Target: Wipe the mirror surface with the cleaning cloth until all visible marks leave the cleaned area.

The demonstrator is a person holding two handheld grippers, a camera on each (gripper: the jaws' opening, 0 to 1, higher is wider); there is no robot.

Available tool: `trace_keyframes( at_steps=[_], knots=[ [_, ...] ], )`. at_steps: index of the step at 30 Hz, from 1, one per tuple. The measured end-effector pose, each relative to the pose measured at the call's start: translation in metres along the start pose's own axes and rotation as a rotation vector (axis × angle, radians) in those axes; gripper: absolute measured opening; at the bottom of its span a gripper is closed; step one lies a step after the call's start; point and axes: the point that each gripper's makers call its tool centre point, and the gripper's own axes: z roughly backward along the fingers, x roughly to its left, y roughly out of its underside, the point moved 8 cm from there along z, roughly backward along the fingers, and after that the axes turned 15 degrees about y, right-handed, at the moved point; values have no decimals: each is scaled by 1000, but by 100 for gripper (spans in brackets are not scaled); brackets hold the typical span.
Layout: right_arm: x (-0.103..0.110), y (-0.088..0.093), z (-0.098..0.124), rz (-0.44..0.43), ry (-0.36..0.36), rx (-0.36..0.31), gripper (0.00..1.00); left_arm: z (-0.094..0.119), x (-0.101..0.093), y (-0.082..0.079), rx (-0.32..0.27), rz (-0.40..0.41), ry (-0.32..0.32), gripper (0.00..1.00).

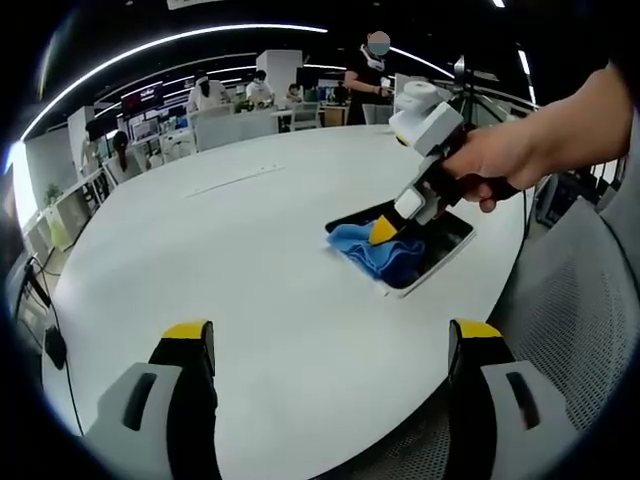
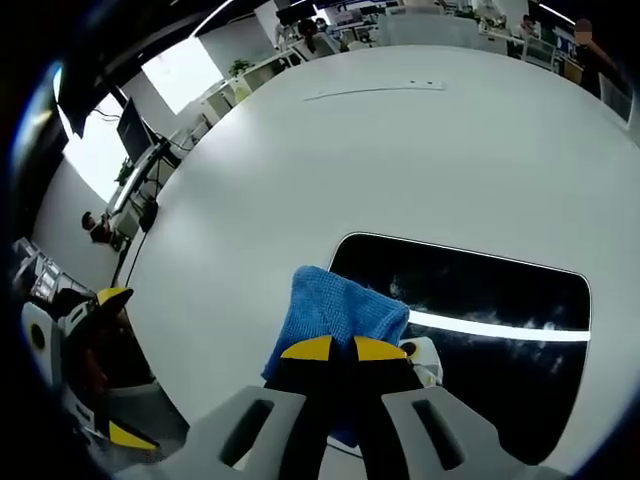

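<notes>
Pressing down with my right gripper, I had its jaws closed on the blue cleaning cloth, which lay over the mirror's left end on the white table. My left gripper hovered nearer, jaws wide apart, gripping nothing.

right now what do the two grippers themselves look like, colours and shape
Both match: light grey moulded jaws with black inner faces and yellow tips. The left gripper shows dark slots in its grey jaw shells. The right gripper has the same slots; seen from the left gripper view it carries a white-and-grey body on a black handle.
</notes>
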Motion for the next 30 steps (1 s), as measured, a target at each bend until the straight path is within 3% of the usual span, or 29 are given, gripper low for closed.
trace_keyframes(
  at_steps=[23,30],
  knots=[
    [-41,5,6,-17,-1,-2,1,-1,1,1,5,14,-1,96],
    [-49,6,7,22,10,-7,0,-1,1,1,-3,18,4,97]
  ],
)
